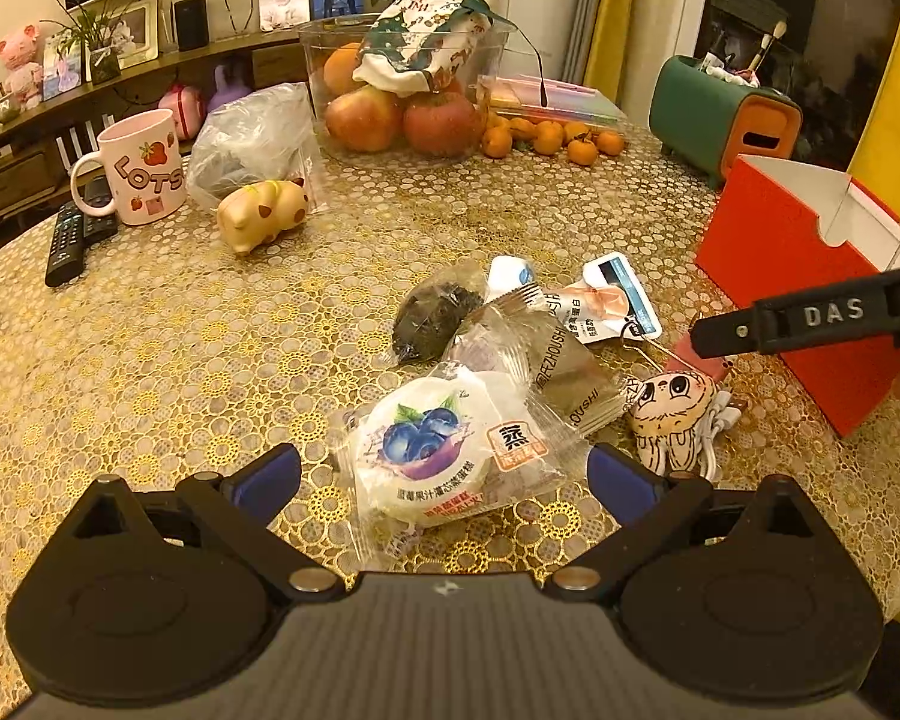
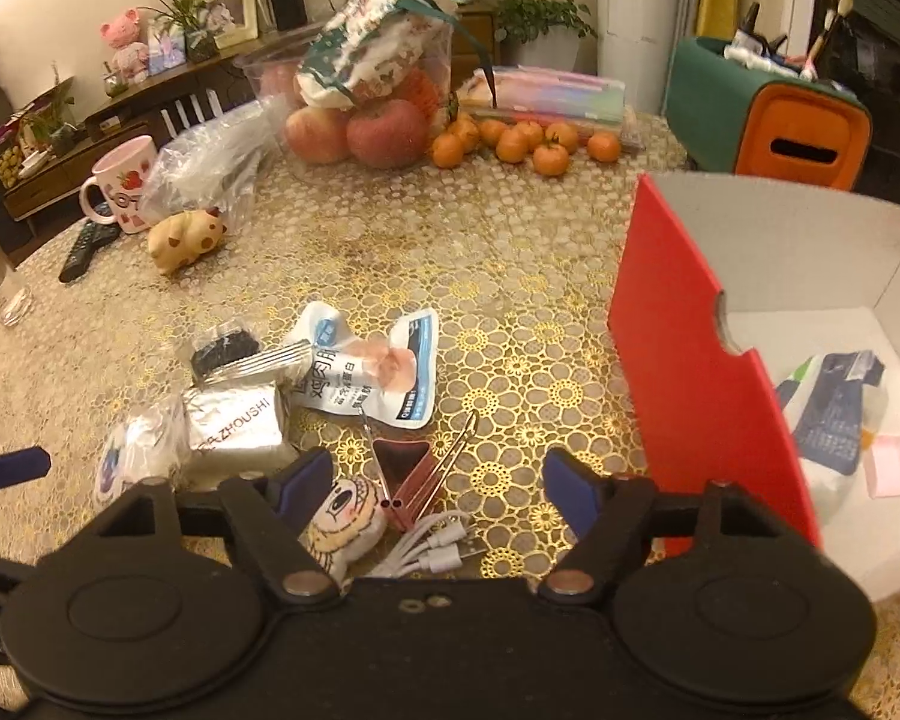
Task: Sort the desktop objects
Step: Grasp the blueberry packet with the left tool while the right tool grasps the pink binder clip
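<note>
Spreading under everything, the counter (image 1: 210, 360) carries the red box (image 2: 678, 372), which stands at its right side and holds packets. Nearer, the blueberry cake packet (image 1: 444, 456) lies between the fingers of the released left gripper (image 1: 444, 474). Beside it, the right gripper (image 2: 438, 480) hangs unclenched over the cable (image 2: 438, 546).

The left gripper (image 1: 444, 477) fills the bottom of its own view, its two blue-padded fingers (image 1: 267, 474) spread wide apart and gripping nothing. The right gripper (image 2: 438, 483) sits likewise at the bottom of its view, jaws wide apart and empty. One black finger of the right gripper reaches in from the right edge of the left view.
</note>
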The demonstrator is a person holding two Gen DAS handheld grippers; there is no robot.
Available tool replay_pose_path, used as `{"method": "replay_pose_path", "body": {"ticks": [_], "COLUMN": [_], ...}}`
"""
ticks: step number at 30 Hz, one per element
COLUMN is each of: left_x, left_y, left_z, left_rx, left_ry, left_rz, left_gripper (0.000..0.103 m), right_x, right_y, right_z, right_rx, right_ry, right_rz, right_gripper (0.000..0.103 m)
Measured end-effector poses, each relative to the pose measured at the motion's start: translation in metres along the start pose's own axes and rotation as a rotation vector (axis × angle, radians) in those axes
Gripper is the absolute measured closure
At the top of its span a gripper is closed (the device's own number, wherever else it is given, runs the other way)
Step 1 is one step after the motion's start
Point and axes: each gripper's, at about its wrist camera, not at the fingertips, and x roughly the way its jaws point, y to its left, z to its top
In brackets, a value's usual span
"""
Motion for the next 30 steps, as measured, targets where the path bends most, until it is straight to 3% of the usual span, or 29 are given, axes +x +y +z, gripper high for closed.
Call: {"method": "replay_pose_path", "body": {"ticks": [13, 19, 22, 30], "left_x": [0.018, 0.024, 0.028, 0.029], "left_y": [0.0, 0.005, 0.007, 0.016], "left_z": [0.002, -0.001, 0.001, 0.002], "left_rx": [0.043, 0.052, 0.045, 0.016], "left_ry": [-0.007, -0.004, 0.004, -0.004], "left_rz": [-0.013, -0.033, -0.05, -0.055], "left_gripper": [0.001, 0.001, 0.007, 0.025], "right_x": [0.034, 0.038, 0.041, 0.043], "right_y": [0.0, -0.001, -0.001, -0.001], "right_z": [0.007, 0.008, 0.009, 0.009], "right_rx": [0.105, 0.124, 0.127, 0.121], "right_ry": [0.105, 0.109, 0.115, 0.112], "right_rz": [-0.006, 0.015, 0.027, 0.029], "right_gripper": [0.051, 0.058, 0.062, 0.063]}}
